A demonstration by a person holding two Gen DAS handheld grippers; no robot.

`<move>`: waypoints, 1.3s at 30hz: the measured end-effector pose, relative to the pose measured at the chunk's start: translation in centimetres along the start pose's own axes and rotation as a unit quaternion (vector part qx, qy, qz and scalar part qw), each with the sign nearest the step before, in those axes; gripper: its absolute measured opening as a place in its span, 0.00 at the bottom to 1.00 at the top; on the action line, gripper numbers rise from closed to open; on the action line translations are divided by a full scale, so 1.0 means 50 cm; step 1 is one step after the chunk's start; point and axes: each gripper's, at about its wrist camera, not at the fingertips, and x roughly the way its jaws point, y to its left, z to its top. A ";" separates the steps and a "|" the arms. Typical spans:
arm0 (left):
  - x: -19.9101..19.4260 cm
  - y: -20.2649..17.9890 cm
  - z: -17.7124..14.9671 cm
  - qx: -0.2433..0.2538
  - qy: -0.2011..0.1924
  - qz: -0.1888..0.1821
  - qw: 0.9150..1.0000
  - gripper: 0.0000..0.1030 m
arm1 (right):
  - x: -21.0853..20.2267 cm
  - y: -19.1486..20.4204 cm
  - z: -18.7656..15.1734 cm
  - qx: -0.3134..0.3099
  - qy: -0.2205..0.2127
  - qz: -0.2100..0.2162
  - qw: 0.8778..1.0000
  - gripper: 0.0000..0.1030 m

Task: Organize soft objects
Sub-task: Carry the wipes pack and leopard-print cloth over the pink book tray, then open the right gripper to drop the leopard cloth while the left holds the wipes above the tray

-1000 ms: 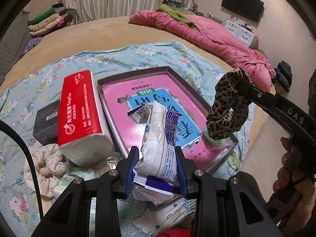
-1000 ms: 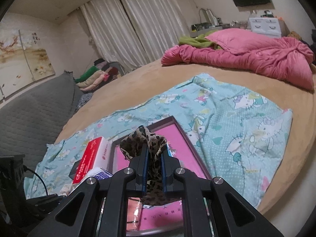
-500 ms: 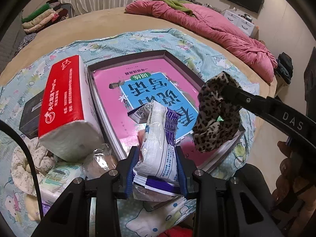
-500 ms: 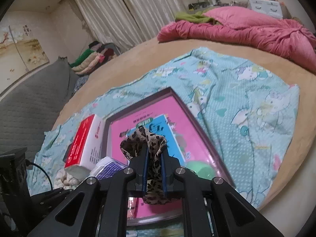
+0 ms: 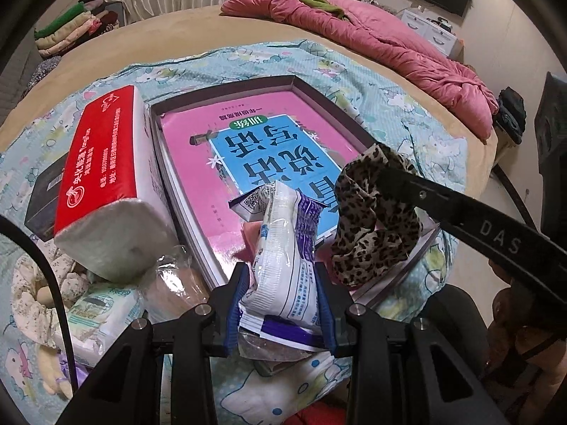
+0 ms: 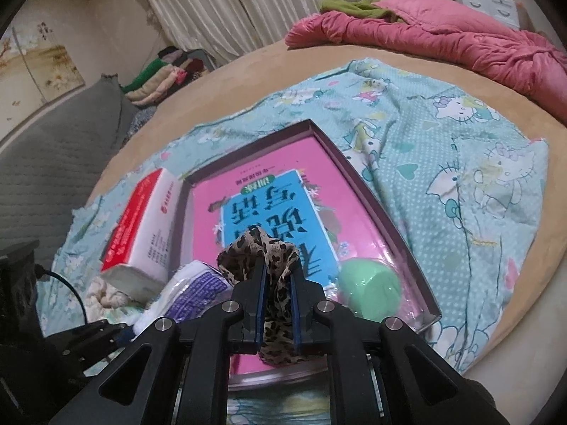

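Delivery step, as I judge it. My right claw (image 6: 277, 283) is clenched on the leopard scrunchie (image 5: 372, 219), hanging just above the near end of the shallow box (image 6: 389, 209); my left claw (image 5: 280, 304) grips the white-and-purple packet (image 5: 287, 248) over the box's near edge. Next I would lower each and let go, clear of the green ball (image 6: 370, 283).

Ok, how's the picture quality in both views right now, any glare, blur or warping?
Left wrist: sharp, glare on the white packet, bed edge bent by the fisheye, dark corners. Right wrist: sharp, dim warm light, leopard-print scrunchie clear, sheen on the pink book.
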 end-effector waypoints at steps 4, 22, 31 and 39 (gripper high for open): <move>0.005 -0.001 -0.002 0.001 0.003 -0.003 1.000 0.35 | 0.005 0.002 -0.004 -0.014 -0.001 -0.023 1.000 0.13; 0.027 -0.002 -0.008 0.003 0.017 -0.011 1.000 0.36 | 0.021 -0.017 -0.008 -0.017 0.005 -0.068 0.998 0.18; 0.036 -0.003 -0.013 0.002 0.024 -0.017 1.000 0.36 | 0.019 -0.028 -0.006 -0.006 -0.003 -0.074 0.997 0.30; 0.033 0.001 -0.014 -0.006 0.024 -0.027 0.999 0.36 | 0.015 -0.031 -0.003 -0.002 -0.010 -0.075 0.997 0.42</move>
